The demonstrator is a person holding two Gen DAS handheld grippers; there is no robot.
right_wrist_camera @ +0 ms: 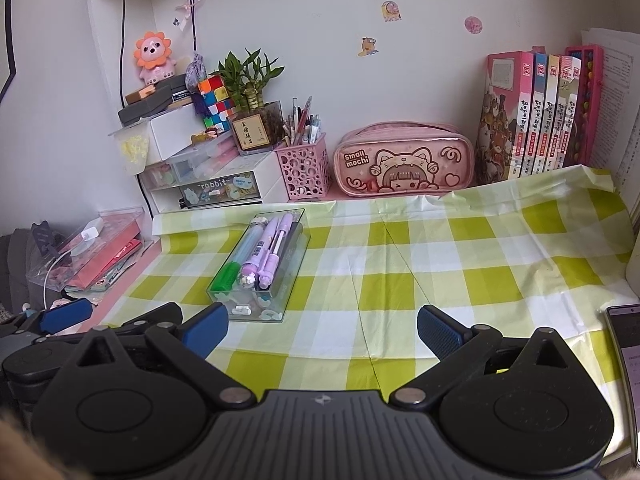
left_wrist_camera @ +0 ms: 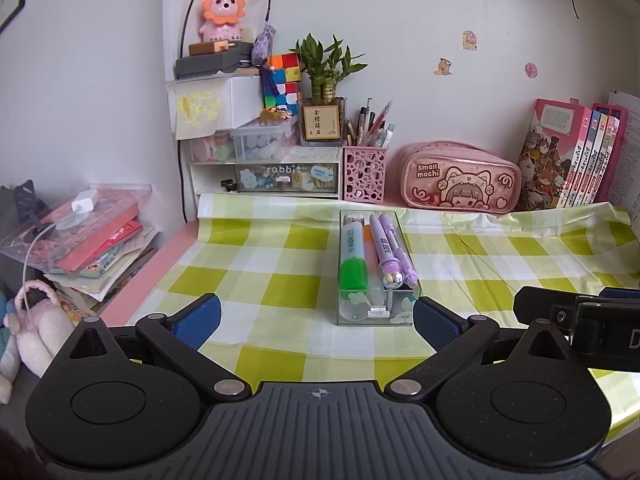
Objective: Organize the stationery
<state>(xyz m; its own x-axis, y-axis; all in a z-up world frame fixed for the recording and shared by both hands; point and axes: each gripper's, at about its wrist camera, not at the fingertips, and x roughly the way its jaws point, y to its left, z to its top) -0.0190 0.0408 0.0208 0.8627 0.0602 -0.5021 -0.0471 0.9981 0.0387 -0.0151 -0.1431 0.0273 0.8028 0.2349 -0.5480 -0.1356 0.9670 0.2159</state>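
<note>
Left wrist view first: the left gripper (left_wrist_camera: 316, 320) hovers low over the checked tablecloth (left_wrist_camera: 248, 276), jaws spread wide and holding nothing. Dead ahead, just beyond the fingertips, sits the clear tray (left_wrist_camera: 376, 272), and it's loaded: a green highlighter (left_wrist_camera: 353, 256) and two purple pens (left_wrist_camera: 390, 252) lie side by side, long axes running straight away from the camera toward the wall, caps nearest us. There may be more pieces tucked between them; the clear plastic makes that hard to call.

Over to the right wrist view: the right gripper (right_wrist_camera: 322, 332) is also wide open and empty, above bare cloth. The tray (right_wrist_camera: 260, 268) lies off to its left, its length angling away toward the back right. Nothing loose shows on the cloth, so the gathering looks essentially done. What's left, I'd judge, is stowing the tray at the back, near the pink pen holder (right_wrist_camera: 304, 174) or pencil case (right_wrist_camera: 404, 162).
</note>
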